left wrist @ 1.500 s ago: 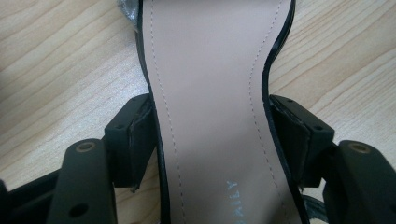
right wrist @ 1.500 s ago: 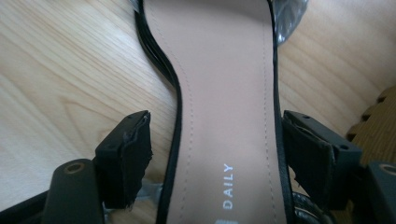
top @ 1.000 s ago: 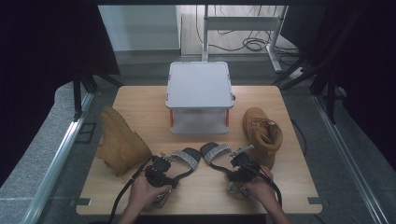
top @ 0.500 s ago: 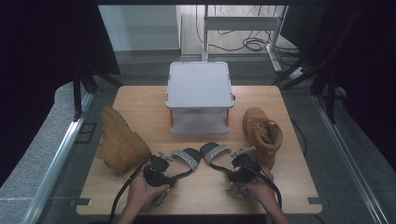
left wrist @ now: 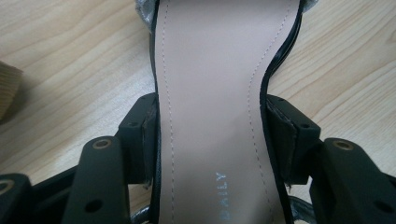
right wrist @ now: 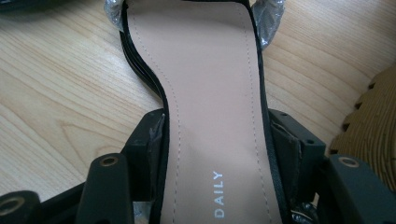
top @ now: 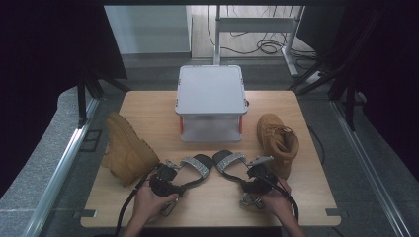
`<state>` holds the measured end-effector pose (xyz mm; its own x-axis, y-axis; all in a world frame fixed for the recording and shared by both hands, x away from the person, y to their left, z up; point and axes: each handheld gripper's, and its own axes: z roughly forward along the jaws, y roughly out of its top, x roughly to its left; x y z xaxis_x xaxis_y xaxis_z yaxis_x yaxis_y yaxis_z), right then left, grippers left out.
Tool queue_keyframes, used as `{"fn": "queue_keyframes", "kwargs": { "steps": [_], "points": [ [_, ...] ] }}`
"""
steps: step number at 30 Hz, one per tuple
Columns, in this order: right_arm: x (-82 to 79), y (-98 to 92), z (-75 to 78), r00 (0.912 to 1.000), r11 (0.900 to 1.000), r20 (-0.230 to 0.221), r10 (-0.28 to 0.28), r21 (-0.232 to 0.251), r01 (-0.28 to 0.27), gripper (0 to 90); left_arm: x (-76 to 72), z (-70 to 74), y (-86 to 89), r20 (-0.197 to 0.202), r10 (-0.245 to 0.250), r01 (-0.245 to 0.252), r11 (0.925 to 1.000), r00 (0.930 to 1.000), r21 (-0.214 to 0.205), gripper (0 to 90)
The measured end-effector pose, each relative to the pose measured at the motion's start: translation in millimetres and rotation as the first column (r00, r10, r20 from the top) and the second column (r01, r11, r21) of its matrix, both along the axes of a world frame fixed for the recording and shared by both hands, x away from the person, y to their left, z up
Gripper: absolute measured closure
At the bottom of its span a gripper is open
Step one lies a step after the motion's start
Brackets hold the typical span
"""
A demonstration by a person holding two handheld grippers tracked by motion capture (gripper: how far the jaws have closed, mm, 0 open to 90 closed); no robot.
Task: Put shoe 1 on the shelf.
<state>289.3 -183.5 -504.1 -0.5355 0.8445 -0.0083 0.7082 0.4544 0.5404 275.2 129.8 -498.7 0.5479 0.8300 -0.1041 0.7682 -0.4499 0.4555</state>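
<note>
Nothing on the table is shifting since a second ago except my left gripper (left wrist: 212,140), whose jaws have just been closing in on the left sandal (left wrist: 210,84) — both pads now pinching its waist. Right gripper (right wrist: 215,140) is clamping the right sandal (right wrist: 210,93) likewise. I'm judging the grasp step done; next I'm lifting both flat. Smooth stitched insoles, glittery toe straps; farther off, nubby tan boots (top: 127,150) and a grey lidded box (top: 211,91).

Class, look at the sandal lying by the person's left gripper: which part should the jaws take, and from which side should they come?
Grip the left sandal across its narrow waist, coming from the heel end: the left gripper already straddles it there, flat on the table.
</note>
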Motion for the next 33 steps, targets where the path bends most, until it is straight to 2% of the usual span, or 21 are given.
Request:
{"fn": "queue_keyframes", "kwargs": {
  "steps": [3,8,12,18,21,26,30,33],
  "points": [
    [-1.5,0.5,1.3,1.0,0.9999,0.0,-0.008,0.01,0.008,42.0,0.9,2.4,2.7,0.011,0.012,-0.012,0.9998,0.9999,-0.016,41.5],
    [-2.5,1.2,7.6,0.9996,0.9994,0.02,-0.02,0.028,0.019,42.0,1.9,8.0,7.5,0.055,0.053,-0.05,0.997,0.9971,-0.059,41.5],
    [-1.4,3.0,11.7,0.9989,0.9985,0.021,-0.042,0.035,0.041,42.0,4.5,11.8,10.3,0.049,0.076,-0.072,0.9941,0.9959,-0.081,41.5],
    [0.5,11.8,19.2,0.9974,0.997,0.036,-0.062,0.048,0.06,42.0,9.5,19.6,4.9,0.068,0.102,-0.095,0.9906,0.9924,-0.098,41.5],
    [2.0,13.0,22.3,0.995,0.9944,0.047,-0.088,0.063,0.085,42.0,14.5,23.7,2.6,0.085,0.132,-0.123,0.987,0.9876,-0.104,41.5],
    [9.6,13.0,23.8,0.9905,0.9876,0.038,-0.132,0.091,0.128,42.0,23.3,28.5,-0.7,0.107,0.163,-0.15,0.9814,0.9808,-0.121,41.5],
    [16.2,15.0,25.0,0.985,0.9825,0.06,-0.162,0.103,0.155,42.0,30.5,30.1,-3.2,0.113,0.177,-0.161,0.9777,0.9778,-0.134,41.5],
    [20.5,17.2,26.1,0.9827,0.9792,0.059,-0.176,0.113,0.168,42.0,36.4,30.8,-4.2,0.112,0.185,-0.169,0.9756,0.9764,-0.14,41.5]
  ]
}}
